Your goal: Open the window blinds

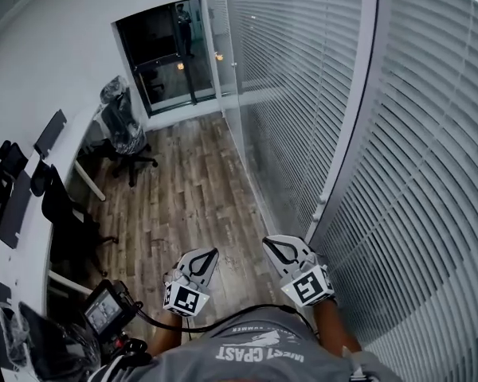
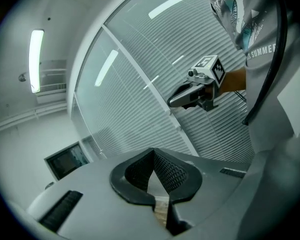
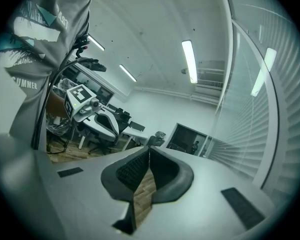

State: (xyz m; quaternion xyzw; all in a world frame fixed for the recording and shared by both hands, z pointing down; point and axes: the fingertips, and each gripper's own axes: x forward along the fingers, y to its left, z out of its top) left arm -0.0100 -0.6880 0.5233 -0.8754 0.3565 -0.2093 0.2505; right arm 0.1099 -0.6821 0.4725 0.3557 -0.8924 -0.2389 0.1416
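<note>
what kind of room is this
Most likely an office. A long white desk with office chairs runs along one wall, and glazed partitions hung with white slatted blinds line the other side, over a wood-look floor.

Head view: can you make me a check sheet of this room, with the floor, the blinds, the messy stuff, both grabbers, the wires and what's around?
Surface: wood floor, chairs standing on it.
Job's things: window blinds lowered along the right side; neither gripper touches them.
Clutter: dark items on the white desk; office chair wrapped in plastic.
Grippers: left gripper shut, empty; right gripper shut, empty.
Cables: black cable loops across the person's shirt.
Surroundings: dark doorway at the far end.
</note>
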